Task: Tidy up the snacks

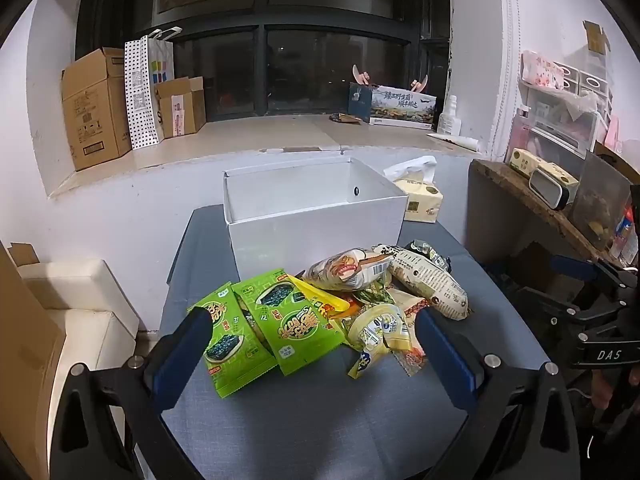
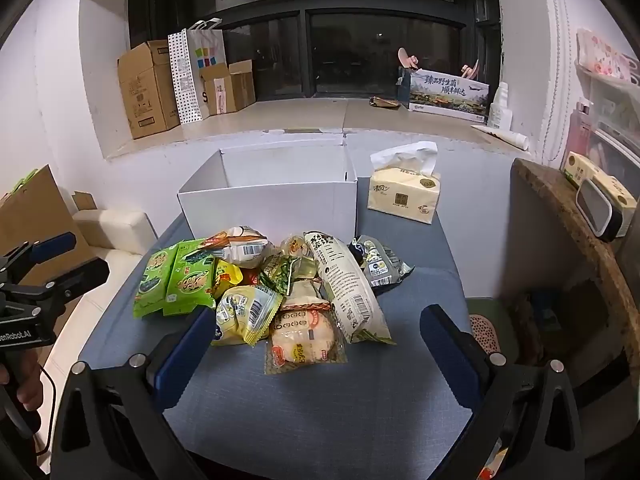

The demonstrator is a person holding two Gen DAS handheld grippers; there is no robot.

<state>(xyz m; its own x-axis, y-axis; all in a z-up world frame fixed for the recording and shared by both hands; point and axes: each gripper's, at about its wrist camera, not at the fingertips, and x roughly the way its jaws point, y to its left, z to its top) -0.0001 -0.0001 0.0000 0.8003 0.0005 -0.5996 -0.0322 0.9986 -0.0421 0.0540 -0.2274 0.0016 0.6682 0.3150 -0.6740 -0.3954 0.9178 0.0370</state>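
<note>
Both the left gripper and right gripper hover spread and empty, so grabbing into the overlapping snack pile risks dragging neighbours off the worktop

snack pile crowds white box; near tabletop lies bare.

A heap of snack packets lies mid-frame on the surface, with the box behind it (toward the top) and a tissue pack just right of the box.
</note>
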